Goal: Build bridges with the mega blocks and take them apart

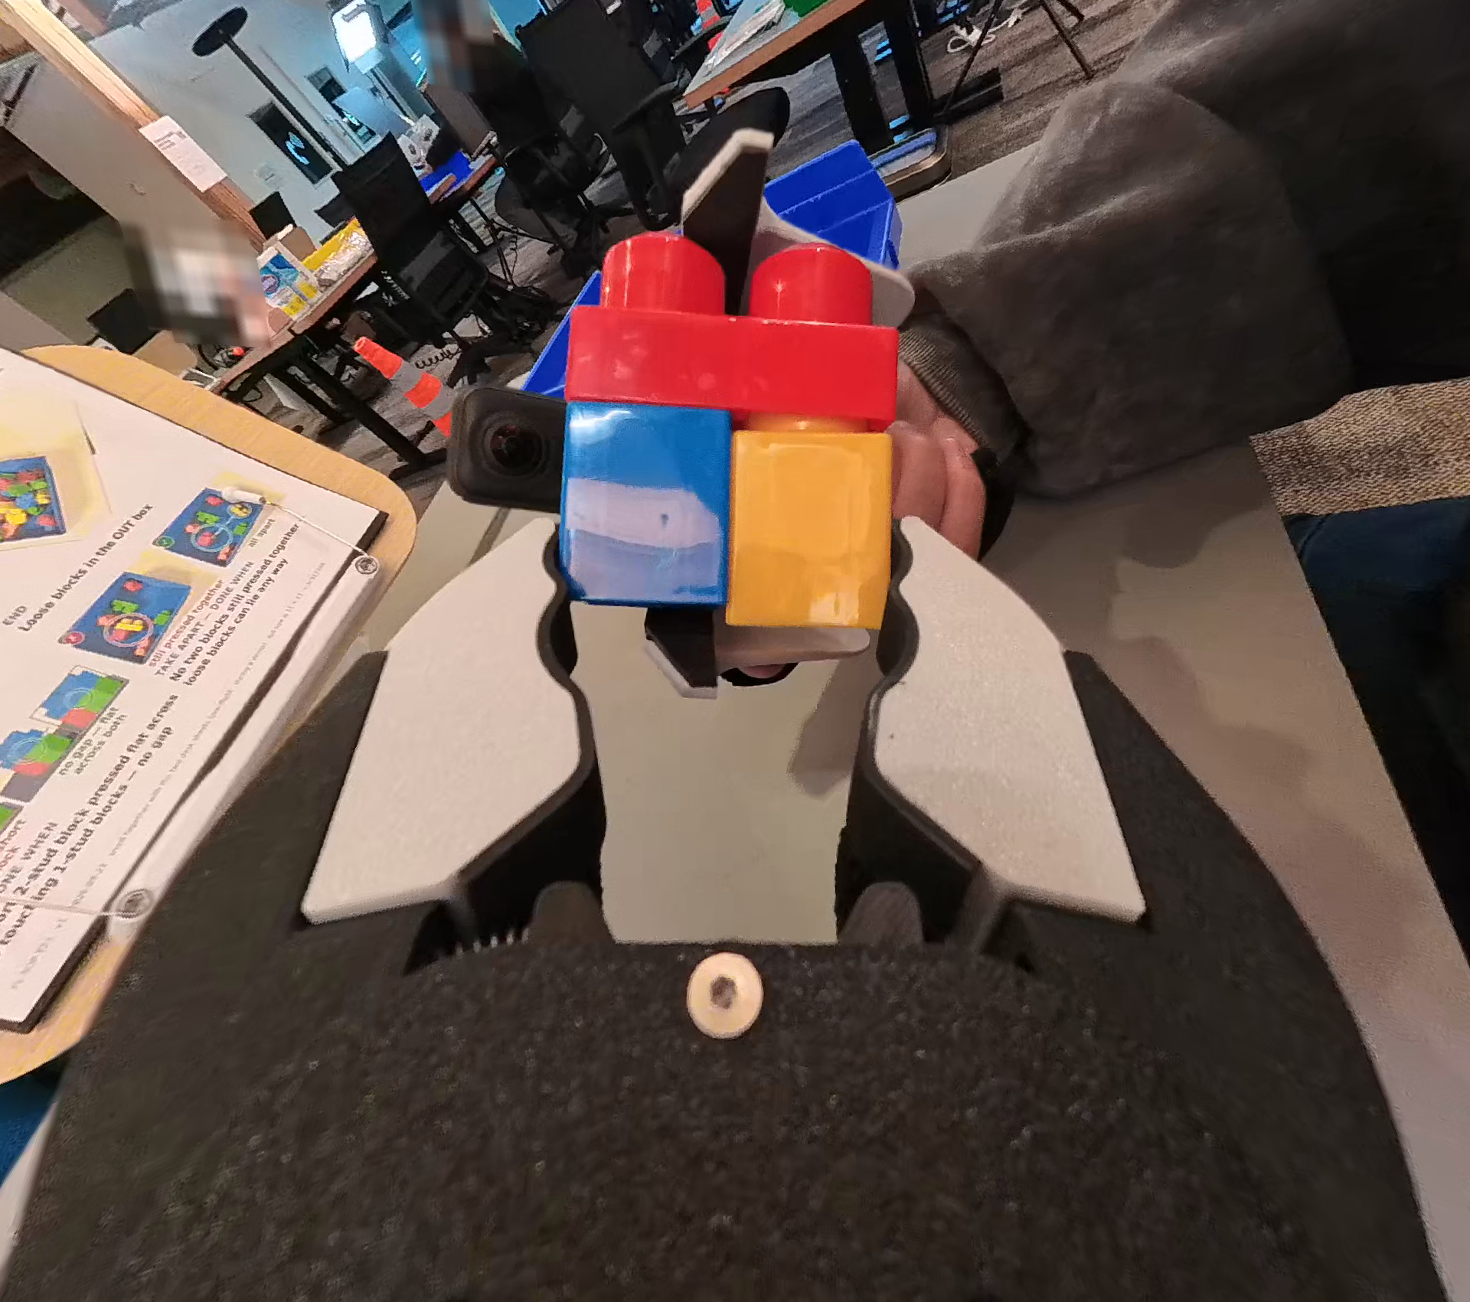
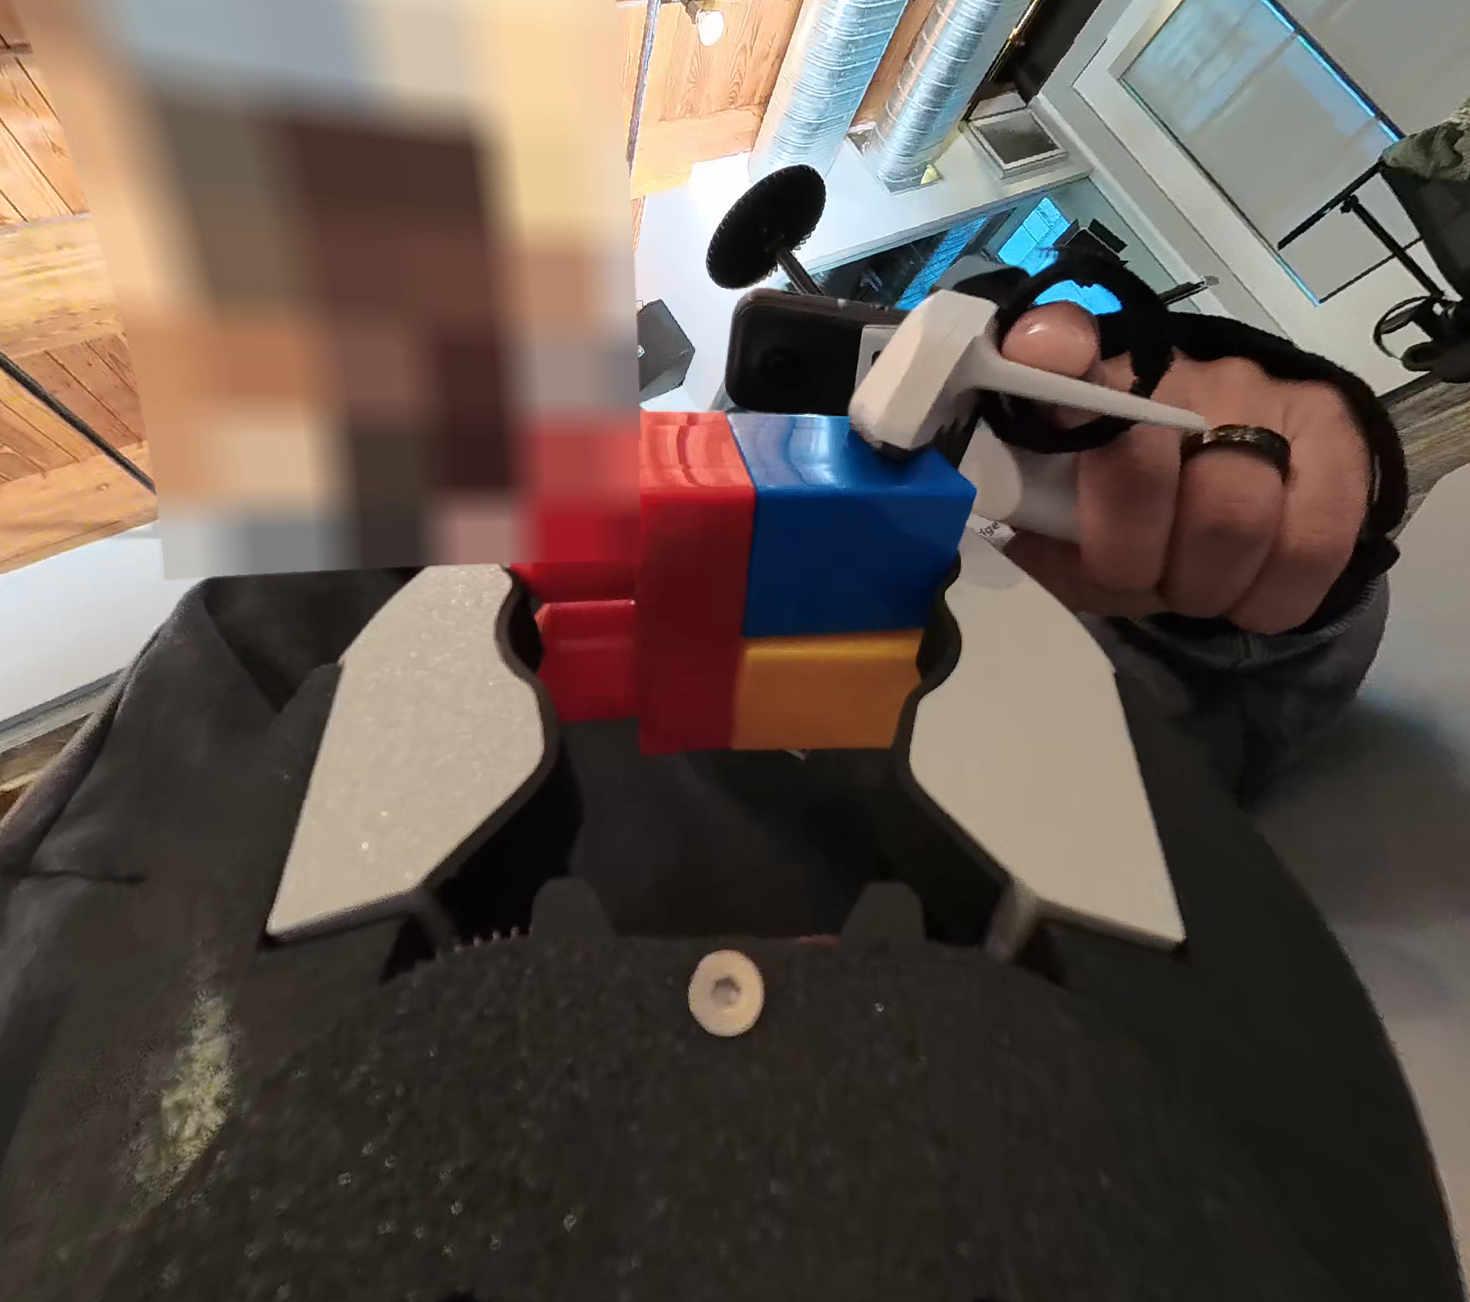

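Office desks and chairs fill the background beyond a grey table (image 1: 1193, 667). Held in mid-air, the block bridge (image 1: 728, 468) (red two-stud block (image 1: 732, 367) over blue block (image 1: 646, 504) and yellow block (image 1: 807, 528)) is pinched by both grippers: left gripper (image 1: 725, 572) across the two lower blocks, right gripper (image 2: 728, 635) end to end.

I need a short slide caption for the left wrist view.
Both tongs grip a bridge: red block atop blue and yellow.

I see one small bridge, held up in the air. A red block (image 1: 732, 369) with two round studs at 12 o'clock spans a blue block (image 1: 644, 504) and a yellow block (image 1: 807, 528), which sit side by side, touching. Blue sits fully home under the red; yellow hangs slightly lower, its orange stud showing in the gap. All glossy plastic.
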`<state>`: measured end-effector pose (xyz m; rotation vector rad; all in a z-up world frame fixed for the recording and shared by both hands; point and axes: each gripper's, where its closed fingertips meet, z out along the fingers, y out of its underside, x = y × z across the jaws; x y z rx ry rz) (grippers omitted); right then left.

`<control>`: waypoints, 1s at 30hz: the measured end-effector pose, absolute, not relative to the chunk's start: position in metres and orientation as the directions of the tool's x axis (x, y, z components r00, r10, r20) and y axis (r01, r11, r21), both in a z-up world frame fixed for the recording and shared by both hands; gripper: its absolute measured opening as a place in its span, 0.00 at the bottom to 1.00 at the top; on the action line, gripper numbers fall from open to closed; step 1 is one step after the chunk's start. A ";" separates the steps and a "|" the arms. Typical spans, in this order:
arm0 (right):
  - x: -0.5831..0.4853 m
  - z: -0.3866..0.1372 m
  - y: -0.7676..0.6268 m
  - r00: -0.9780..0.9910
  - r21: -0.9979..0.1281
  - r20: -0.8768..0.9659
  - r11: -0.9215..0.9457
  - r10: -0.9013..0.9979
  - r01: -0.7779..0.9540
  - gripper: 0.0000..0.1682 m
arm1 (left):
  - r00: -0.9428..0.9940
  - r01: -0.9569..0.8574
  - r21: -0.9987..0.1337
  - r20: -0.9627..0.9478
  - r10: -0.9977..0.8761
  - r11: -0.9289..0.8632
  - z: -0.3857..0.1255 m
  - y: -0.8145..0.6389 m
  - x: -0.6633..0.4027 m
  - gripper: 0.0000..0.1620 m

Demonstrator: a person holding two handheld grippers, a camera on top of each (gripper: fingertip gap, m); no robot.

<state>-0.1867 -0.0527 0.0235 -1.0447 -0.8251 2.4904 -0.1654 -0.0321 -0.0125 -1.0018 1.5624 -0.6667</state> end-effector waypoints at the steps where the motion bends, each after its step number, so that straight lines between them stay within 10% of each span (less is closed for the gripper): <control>1: -0.186 0.023 -0.053 -0.684 -0.624 -0.538 -0.779 0.494 -0.072 0.56 | -0.028 -0.255 -0.833 -0.502 -0.865 0.492 -0.013 -0.032 -0.165 0.46; 30: -0.192 0.015 -0.070 -0.677 -0.582 -0.573 -0.811 0.462 -0.060 0.62 | 0.018 -0.268 -0.805 -0.554 -0.833 0.529 -0.011 -0.030 -0.169 0.46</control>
